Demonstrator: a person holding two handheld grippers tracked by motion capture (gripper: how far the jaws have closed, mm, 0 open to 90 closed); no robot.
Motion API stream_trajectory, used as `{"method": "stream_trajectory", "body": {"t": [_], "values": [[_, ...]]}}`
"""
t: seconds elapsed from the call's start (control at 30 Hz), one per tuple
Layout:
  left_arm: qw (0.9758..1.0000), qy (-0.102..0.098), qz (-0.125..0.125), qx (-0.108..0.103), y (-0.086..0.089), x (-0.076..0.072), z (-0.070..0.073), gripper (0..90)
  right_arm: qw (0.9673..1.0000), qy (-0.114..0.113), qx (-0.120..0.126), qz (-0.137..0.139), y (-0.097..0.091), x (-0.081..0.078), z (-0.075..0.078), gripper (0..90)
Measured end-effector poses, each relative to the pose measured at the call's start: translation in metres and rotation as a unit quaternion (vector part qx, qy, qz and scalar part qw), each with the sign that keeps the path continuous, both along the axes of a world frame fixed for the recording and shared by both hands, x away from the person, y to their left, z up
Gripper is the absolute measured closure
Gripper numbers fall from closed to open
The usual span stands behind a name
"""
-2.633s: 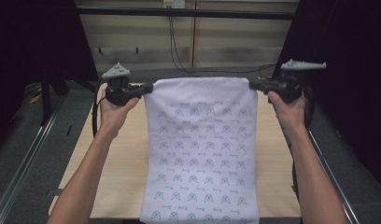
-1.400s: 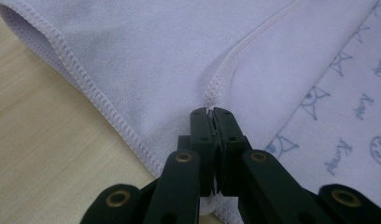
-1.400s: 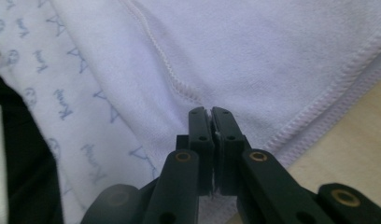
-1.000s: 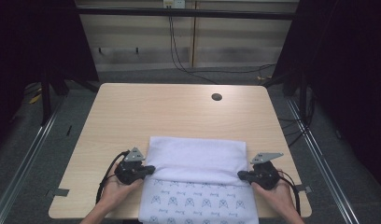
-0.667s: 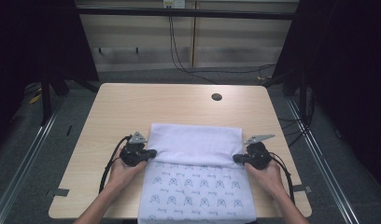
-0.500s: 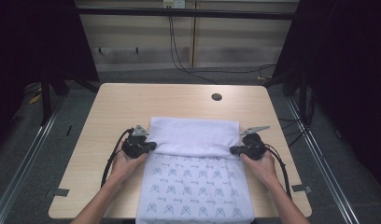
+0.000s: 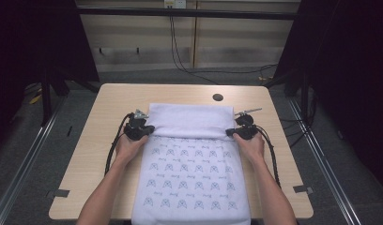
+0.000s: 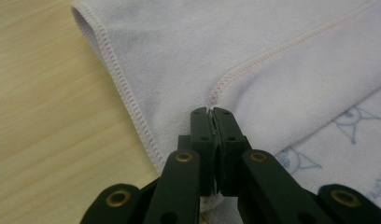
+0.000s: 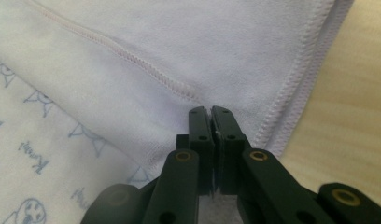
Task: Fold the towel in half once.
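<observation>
A pale lilac towel (image 7: 189, 178) printed with small blue figures lies down the middle of the wooden table (image 7: 105, 108), its near end hanging over the front edge. Its far part is turned back, showing a plain band (image 7: 189, 123). My left gripper (image 7: 149, 129) is shut on the band's left corner and my right gripper (image 7: 230, 132) on its right corner. In the left gripper view the jaws (image 8: 210, 111) pinch the stitched hem of the towel (image 8: 179, 46). The right gripper view shows the same: black jaws (image 9: 210, 109) closed on the towel's hem (image 9: 179, 37).
A small dark round hole (image 7: 218, 97) sits in the tabletop just beyond the towel. Bare wood lies to either side of the cloth. Cables (image 7: 180, 51) run along the floor behind the table, and metal rails (image 7: 20, 173) flank it.
Both grippers have moved away from the person, across the table, carrying the towel's turned-back edge with them. More of the printed side now lies uncovered near the front.
</observation>
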State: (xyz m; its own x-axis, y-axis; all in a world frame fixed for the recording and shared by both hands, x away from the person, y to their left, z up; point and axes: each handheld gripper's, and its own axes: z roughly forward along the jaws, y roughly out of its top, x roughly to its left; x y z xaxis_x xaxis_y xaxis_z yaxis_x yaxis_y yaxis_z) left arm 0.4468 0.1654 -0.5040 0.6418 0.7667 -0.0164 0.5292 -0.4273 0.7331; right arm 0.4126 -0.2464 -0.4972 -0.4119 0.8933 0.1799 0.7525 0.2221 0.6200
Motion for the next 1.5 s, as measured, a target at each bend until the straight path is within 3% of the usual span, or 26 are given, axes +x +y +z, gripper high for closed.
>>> {"method": "stream_trajectory", "body": {"t": [0.13,0.27,0.33,0.4,0.5,0.67,0.73,0.83,0.97,1.03,1.07,1.17,1.3,1.43,1.5], "values": [[0.9999,0.001,0.014,0.006,-0.001,0.015,0.000,88.0,0.9998,-0.004,-0.013,-0.014,0.005,0.013,0.000,87.6],[0.9997,0.006,0.023,-0.009,-0.001,0.019,-0.001,88.1,0.9993,-0.007,-0.010,-0.036,0.007,0.023,-0.001,87.7],[0.9997,0.008,0.023,-0.007,0.001,0.023,-0.001,88.1,0.9990,-0.015,-0.017,-0.039,0.008,0.027,-0.001,87.6],[0.9991,0.024,0.034,0.000,0.001,0.030,0.003,88.0,0.9986,-0.012,-0.031,-0.042,0.011,0.033,0.001,87.6],[0.9992,0.017,0.034,0.014,-0.003,0.032,0.003,88.0,0.9980,-0.015,-0.039,-0.048,0.014,0.038,0.001,87.7],[0.9988,0.032,0.037,-0.005,0.001,0.035,0.005,88.3,0.9988,-0.009,-0.029,-0.038,0.011,0.040,0.003,87.7],[0.9984,0.038,0.039,-0.018,0.004,0.034,0.008,88.4,0.9992,-0.015,-0.009,-0.035,0.009,0.039,0.006,87.8],[0.9962,0.028,0.048,-0.067,0.015,0.032,0.022,88.4,0.9992,-0.022,0.019,-0.029,0.004,0.038,0.011,87.8],[0.9965,0.003,0.029,-0.078,0.026,0.024,0.050,88.4,0.9963,-0.054,0.061,-0.027,-0.005,0.034,0.032,87.8],[0.9954,-0.011,0.025,-0.092,0.031,0.020,0.063,88.4,0.9923,-0.089,0.085,-0.017,-0.010,0.029,0.055,87.8],[0.9951,-0.019,0.024,-0.094,0.033,0.018,0.071,88.4,0.9923,-0.089,0.085,-0.017,-0.010,0.029,0.055,87.8],[0.9930,-0.043,0.016,-0.109,0.037,0.008,0.097,88.3,0.9885,-0.117,0.095,-0.004,-0.010,0.023,0.076,87.8],[0.9927,-0.059,0.001,-0.106,0.042,-0.006,0.116,88.3,0.9826,-0.148,0.112,0.009,-0.012,0.015,0.101,87.8],[0.9883,-0.074,-0.012,-0.132,0.049,-0.025,0.133,88.3,0.9786,-0.167,0.116,0.031,-0.014,-0.001,0.122,87.8],[0.9890,-0.081,-0.022,-0.121,0.050,-0.035,0.141,88.3,0.9762,-0.179,0.112,0.051,-0.017,-0.017,0.136,87.8]]}}
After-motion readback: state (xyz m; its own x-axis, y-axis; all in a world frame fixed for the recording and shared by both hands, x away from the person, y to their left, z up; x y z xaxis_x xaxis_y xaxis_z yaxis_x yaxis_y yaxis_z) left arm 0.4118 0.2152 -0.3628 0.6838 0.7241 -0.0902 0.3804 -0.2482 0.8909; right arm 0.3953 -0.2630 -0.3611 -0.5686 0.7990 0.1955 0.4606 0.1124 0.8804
